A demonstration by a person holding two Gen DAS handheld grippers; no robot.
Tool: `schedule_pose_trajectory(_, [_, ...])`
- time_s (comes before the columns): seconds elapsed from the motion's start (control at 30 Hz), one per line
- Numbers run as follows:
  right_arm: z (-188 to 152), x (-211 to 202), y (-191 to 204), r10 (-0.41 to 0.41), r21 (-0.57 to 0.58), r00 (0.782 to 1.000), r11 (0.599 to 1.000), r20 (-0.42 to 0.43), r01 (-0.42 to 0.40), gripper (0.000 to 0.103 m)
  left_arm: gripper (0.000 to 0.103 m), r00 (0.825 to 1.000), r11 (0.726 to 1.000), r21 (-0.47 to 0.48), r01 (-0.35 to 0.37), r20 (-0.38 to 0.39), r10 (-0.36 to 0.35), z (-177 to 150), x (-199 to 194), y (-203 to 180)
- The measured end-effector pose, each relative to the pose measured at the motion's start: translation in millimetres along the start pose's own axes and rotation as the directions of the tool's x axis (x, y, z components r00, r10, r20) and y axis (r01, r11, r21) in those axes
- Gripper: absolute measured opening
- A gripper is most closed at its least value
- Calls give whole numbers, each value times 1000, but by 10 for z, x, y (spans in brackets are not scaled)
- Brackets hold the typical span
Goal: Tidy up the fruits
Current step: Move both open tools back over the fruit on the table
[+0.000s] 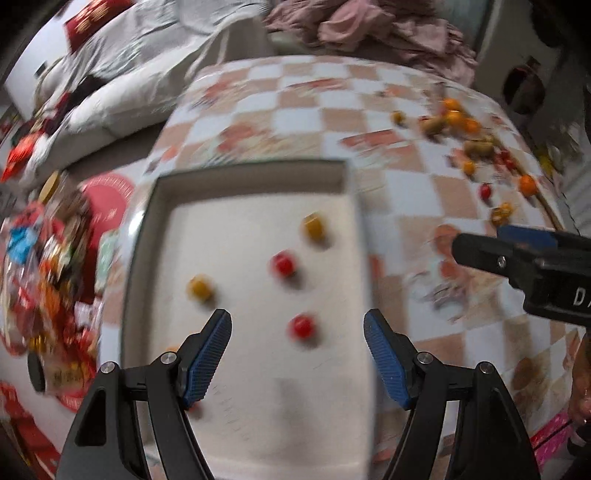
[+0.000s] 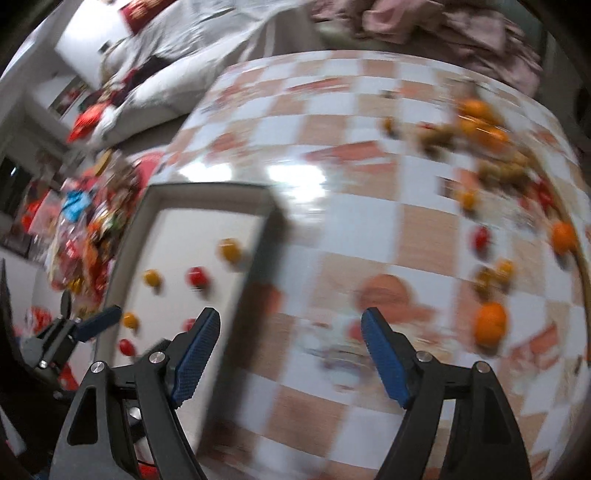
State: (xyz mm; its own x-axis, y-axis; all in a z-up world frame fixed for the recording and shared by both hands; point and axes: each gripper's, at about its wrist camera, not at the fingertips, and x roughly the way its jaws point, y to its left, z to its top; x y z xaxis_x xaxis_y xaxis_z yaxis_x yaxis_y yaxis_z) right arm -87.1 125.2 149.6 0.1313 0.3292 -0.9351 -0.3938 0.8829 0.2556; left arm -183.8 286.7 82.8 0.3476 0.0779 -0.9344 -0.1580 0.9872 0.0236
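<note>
A shallow white tray with grey walls lies on the checkered tablecloth. In it lie small red tomatoes and yellow ones. My left gripper is open and empty, hovering over the tray's near part, close above a red tomato. My right gripper is open and empty above the cloth, just right of the tray wall. A loose pile of small orange, yellow and red fruits lies at the table's far right, also in the right wrist view. Both views are motion-blurred.
An orange fruit lies near my right gripper on the right. The right gripper's finger shows in the left wrist view. Snack packets crowd the table's left. A white sofa and pink cloths lie behind.
</note>
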Motion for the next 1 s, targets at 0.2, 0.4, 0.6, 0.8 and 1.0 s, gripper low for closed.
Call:
schedule_pose_trajectory(0.2, [-24,-218,-762,-98,131,995,987,27,94,82,75,998,995,93,46,28,-49,415,86,-578])
schedule_pose_trajectory(0.4, [-16,-261,-1370,-157,215,987,965,22,149,82,75,998,987,152,49,37,-55,758,413,-1023])
schedule_pose_trajectory(0.6, [84,-117,-1656,-164,193,986,968,-2,161,67,75,998,972,227,56,25,-64,1035,799,-1376])
schedule_pose_trajectory(0.8, [165,124,-1724,-101,137,993,985,-52,108,52,75,996,958,275,79,10,-85,1195,1037,-1576])
schedule_pose_trajectory(1.0, [222,270,-1673,-75,62,994,995,-74,79,51,75,995,949,301,97,0,-102,1319,1155,-1736])
